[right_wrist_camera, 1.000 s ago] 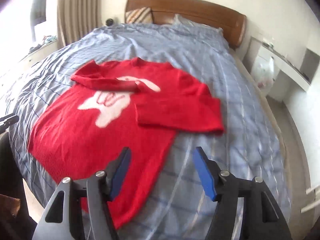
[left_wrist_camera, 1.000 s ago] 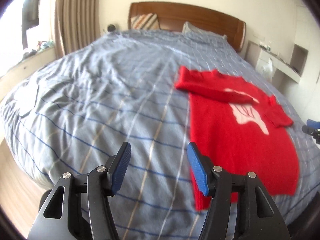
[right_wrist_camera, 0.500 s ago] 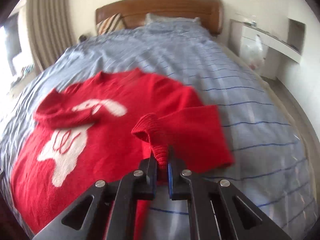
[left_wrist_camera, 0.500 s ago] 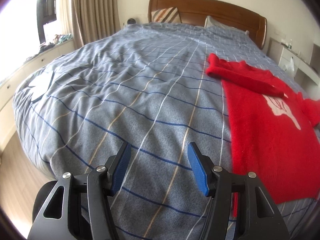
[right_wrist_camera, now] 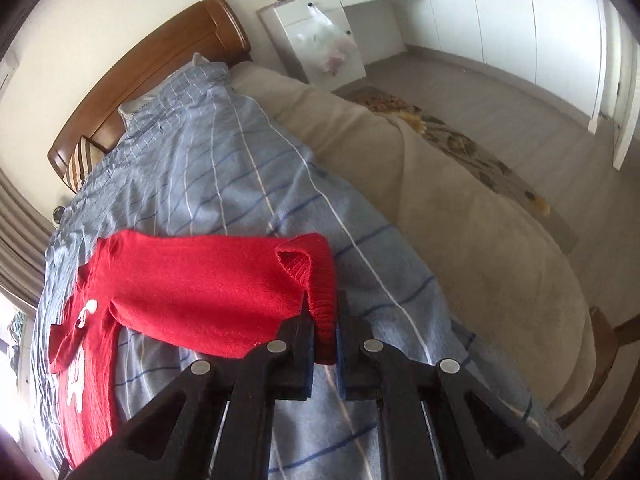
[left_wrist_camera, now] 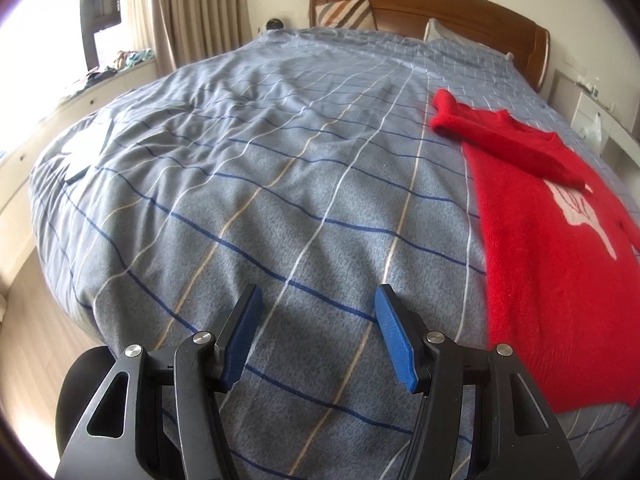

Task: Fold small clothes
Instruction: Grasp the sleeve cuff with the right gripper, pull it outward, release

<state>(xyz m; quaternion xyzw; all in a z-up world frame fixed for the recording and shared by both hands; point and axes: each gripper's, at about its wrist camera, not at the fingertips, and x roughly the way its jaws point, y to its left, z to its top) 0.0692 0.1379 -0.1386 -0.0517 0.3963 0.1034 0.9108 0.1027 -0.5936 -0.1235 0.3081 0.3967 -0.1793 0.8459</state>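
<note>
Stretching red sweater [right_wrist_camera: 192, 284] sleeve, cuff pinched

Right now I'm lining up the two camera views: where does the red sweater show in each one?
Left wrist view: the red sweater lies flat along the right edge, right of the open left tool.
Right wrist view: it fills the lower left, its sleeve cuff pinched in the right tool.
Shared landmark: the wooden headboard.
</note>
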